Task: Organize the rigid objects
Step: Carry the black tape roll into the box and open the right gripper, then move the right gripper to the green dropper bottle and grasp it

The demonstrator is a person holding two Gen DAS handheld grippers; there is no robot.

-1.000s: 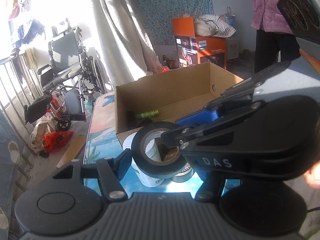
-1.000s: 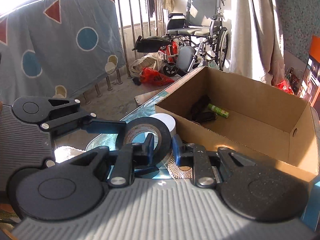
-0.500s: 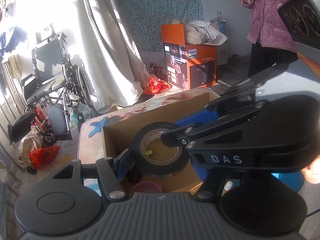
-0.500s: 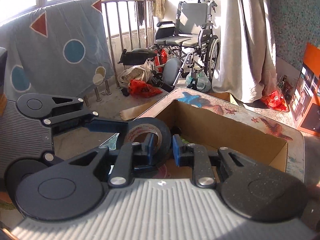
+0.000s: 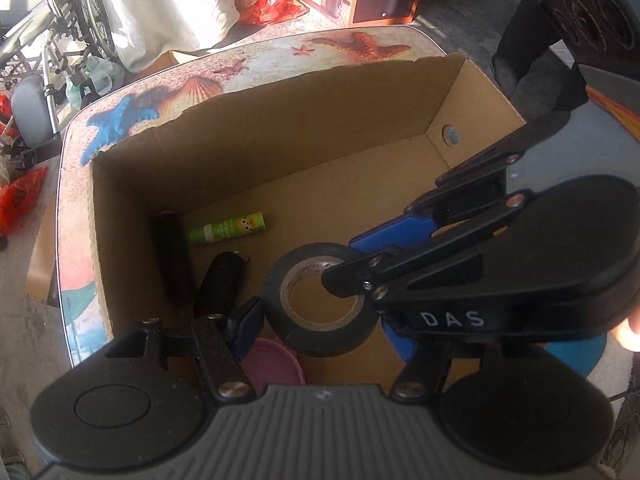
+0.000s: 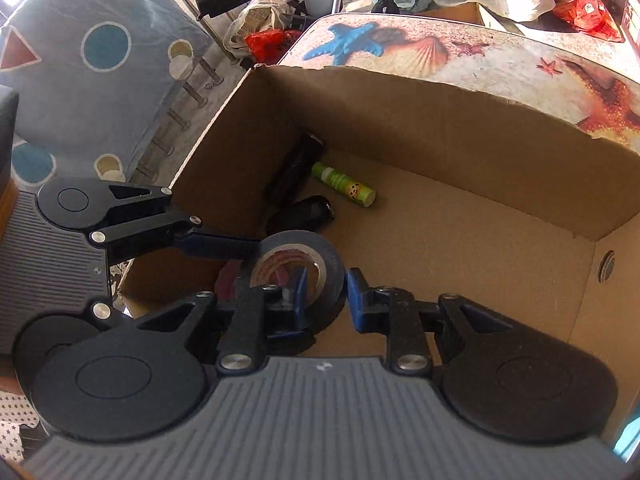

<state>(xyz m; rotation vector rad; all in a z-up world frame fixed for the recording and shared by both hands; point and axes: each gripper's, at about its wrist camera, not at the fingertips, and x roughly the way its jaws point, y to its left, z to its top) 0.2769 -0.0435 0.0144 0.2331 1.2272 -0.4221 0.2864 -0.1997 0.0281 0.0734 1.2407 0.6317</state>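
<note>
We log both grippers on one glossy black tape roll (image 5: 320, 312) over the cardboard box (image 5: 280, 136): left gripper (image 5: 324, 312) half-open across its width, right gripper (image 6: 326, 292) opening, pinching its wall.

Black tape roll (image 5: 320, 300) tilted above open cardboard box (image 5: 280, 128)

One cardboard box (image 5: 256, 148) is seen below the jaws, and one roll of black tape (image 5: 320, 304) is counted between them. Ahead of the jaws, one green tube (image 5: 227, 229) and two black items (image 5: 224, 276) are noted in the box. One pink disc (image 5: 272, 364) is recorded just under the jaws.
</note>
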